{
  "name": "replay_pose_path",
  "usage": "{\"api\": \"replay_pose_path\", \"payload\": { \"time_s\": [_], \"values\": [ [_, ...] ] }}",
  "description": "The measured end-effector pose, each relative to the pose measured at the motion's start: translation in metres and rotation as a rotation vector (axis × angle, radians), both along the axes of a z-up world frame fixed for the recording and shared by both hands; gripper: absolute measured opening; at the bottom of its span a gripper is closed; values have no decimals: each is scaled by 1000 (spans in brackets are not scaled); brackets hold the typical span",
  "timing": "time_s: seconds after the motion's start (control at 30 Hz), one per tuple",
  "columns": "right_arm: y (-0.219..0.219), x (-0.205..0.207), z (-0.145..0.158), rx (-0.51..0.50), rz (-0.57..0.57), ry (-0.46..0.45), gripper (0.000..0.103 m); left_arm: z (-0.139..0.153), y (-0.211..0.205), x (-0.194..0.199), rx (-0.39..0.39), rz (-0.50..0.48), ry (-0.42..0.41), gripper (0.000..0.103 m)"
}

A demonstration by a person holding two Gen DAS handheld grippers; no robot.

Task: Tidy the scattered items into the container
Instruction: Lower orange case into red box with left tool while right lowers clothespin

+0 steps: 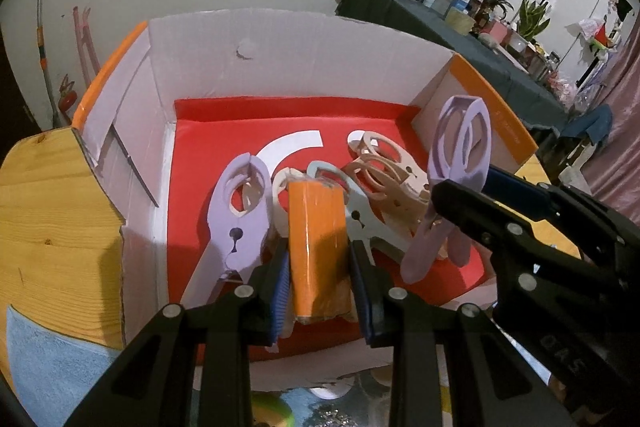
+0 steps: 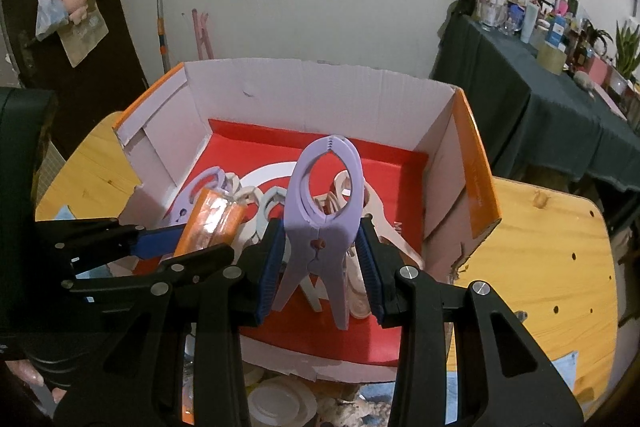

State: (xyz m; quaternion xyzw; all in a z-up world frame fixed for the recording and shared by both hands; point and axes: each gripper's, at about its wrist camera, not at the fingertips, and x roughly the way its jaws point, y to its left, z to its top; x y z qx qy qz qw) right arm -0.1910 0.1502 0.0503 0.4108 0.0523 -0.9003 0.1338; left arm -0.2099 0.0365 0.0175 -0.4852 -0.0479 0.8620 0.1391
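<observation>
Black finger frames with blue ribbed pads fill the foreground of both views. Between the pads of the left gripper (image 1: 319, 259) sits an orange packet (image 1: 318, 247) in clear wrap, pinched on both long sides and pointing away from the fingers, down into the cardboard box (image 1: 256, 39). Those fingers are nearly closed, only as far apart as the packet is wide.

Off to the right of these fingers, the right gripper (image 2: 320, 267) grips a large lilac clip (image 2: 326, 203) at its pivot, the looped mouth standing up beyond the fingertips and the two handle legs hanging down between the pads. Its fingers are likewise drawn in tight on the clip (no gap shows at either pad).

Beyond both sets of fingertips lies the red floor of the box, where more clips already rest: another lilac clip (image 1: 240, 211) just left of the packet, a pale blue clip (image 1: 352, 211) just right of it, and a pile of beige clips (image 1: 384, 171) further right, under the held clip. A wooden table (image 2: 560, 251) carries the box, and a blue cloth (image 1: 52, 367) lies on it, left of the left fingers.
</observation>
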Motion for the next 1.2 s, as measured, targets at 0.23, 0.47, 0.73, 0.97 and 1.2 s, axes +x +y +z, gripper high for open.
{"api": "replay_pose_path", "payload": {
  "time_s": [0.23,0.47,0.73,0.97,1.2],
  "values": [
    [0,-8,-7,14,-9,-32,35,-3,0,-2,-10,6,-8,30],
    [1,-14,-11,23,-14,-54,35,-6,0,-4,-18,9,-11,30],
    [-1,-19,-13,39,-10,-80,35,-6,1,-5,-30,3,-13,30],
    [-6,-25,-14,70,2,-122,35,-7,3,-8,-46,3,-20,30],
    [-8,-35,-18,117,4,-172,35,-6,4,-9,-51,3,-25,30]
  ]
}}
